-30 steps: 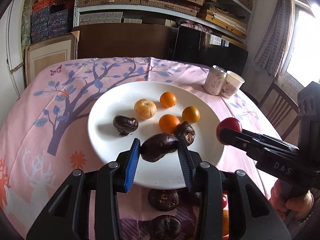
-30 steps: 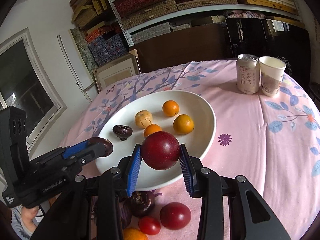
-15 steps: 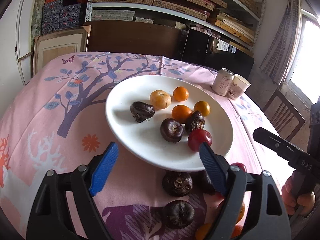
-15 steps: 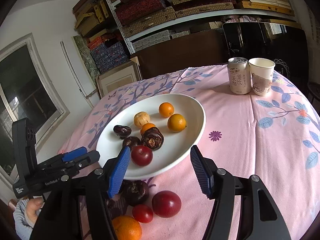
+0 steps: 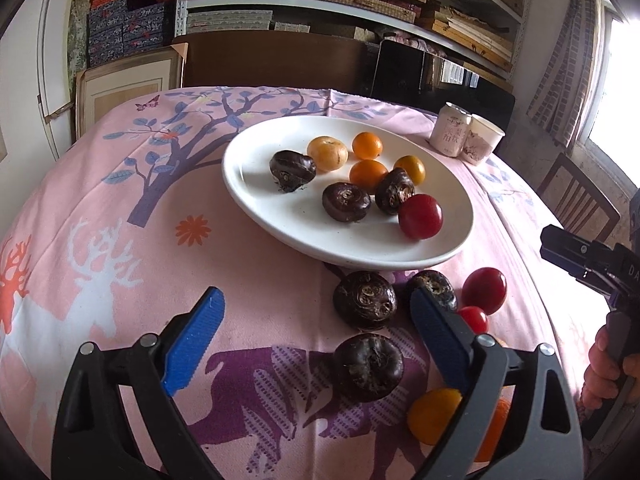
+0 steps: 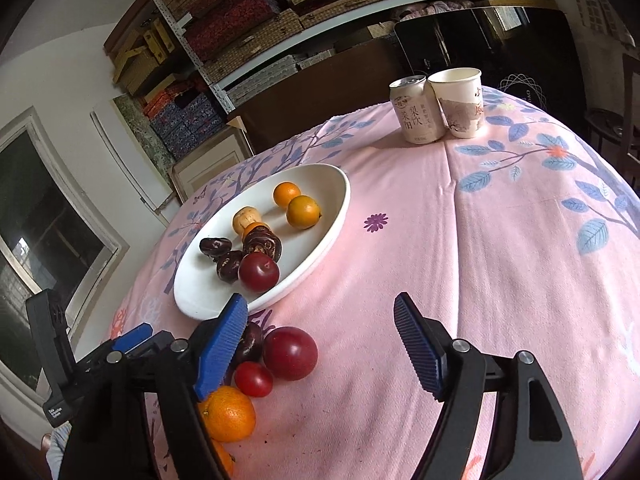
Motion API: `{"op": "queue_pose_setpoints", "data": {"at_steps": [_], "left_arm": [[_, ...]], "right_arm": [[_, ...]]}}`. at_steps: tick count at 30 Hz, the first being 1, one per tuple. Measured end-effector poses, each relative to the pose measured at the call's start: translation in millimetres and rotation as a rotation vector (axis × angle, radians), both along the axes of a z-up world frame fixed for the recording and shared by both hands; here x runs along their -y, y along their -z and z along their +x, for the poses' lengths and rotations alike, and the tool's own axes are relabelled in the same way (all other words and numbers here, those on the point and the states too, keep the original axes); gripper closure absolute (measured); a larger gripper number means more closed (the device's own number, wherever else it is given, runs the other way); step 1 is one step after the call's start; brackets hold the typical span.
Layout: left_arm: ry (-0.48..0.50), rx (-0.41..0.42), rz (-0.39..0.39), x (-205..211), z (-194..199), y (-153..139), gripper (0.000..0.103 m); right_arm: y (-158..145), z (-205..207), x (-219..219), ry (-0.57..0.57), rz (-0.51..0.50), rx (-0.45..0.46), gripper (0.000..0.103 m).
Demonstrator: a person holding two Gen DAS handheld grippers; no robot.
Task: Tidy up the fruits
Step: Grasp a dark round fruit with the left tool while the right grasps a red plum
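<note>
Both grippers hang empty over the near part of the table, fingers spread wide. The left gripper [image 5: 316,336] has its blue pads apart above the pink tablecloth [image 5: 120,208], with a dark water chestnut [image 5: 369,366] lying on the cloth between them, nearer the right pad and touching neither. The right gripper [image 6: 320,344] is likewise released, its left pad just above a cluster of loose fruit. The white plate [image 5: 256,184] sits further back, holding three water chestnuts, a tan fruit [image 5: 327,153], three small oranges and a red plum [image 5: 420,216] near its right, near rim. On the cloth just near the plate lie two more water chestnuts [image 5: 365,300], a second red plum [image 6: 290,353], a cherry tomato [image 6: 253,378] touching that plum, and an orange [image 6: 229,413] nearest the camera in the right wrist view. At the far right of the table a drink can [image 6: 417,109] and a paper cup [image 6: 459,102] stand upright, side by side and touching
</note>
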State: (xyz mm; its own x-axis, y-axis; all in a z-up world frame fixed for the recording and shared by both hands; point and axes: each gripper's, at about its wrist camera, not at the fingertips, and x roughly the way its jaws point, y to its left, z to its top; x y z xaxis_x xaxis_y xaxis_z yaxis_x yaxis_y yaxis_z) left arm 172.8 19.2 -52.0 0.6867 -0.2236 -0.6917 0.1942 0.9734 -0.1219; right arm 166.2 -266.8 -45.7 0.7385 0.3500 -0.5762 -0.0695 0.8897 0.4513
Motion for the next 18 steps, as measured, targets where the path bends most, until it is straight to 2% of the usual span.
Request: {"op": "queue_pose_setpoints", "data": {"at_steps": [5,10,18], "left_arm": [[0.024,-0.012,0.103,18.3,7.5,9.2,0.011],[0.016,-0.023,0.173,28.6,19.7,14.7,0.011],[0.04,-0.05,0.183,29.0,31.6,18.3,0.006]], "right_arm": [[0.5,0.6,-3.2,-0.008,-0.005,-0.006,0.026],[0.4,0.6,-3.8,-0.01,-0.006,-0.007,0.026],[2.3,2.8,-5.7,-0.012,-0.017,-0.023,0.025]]}}
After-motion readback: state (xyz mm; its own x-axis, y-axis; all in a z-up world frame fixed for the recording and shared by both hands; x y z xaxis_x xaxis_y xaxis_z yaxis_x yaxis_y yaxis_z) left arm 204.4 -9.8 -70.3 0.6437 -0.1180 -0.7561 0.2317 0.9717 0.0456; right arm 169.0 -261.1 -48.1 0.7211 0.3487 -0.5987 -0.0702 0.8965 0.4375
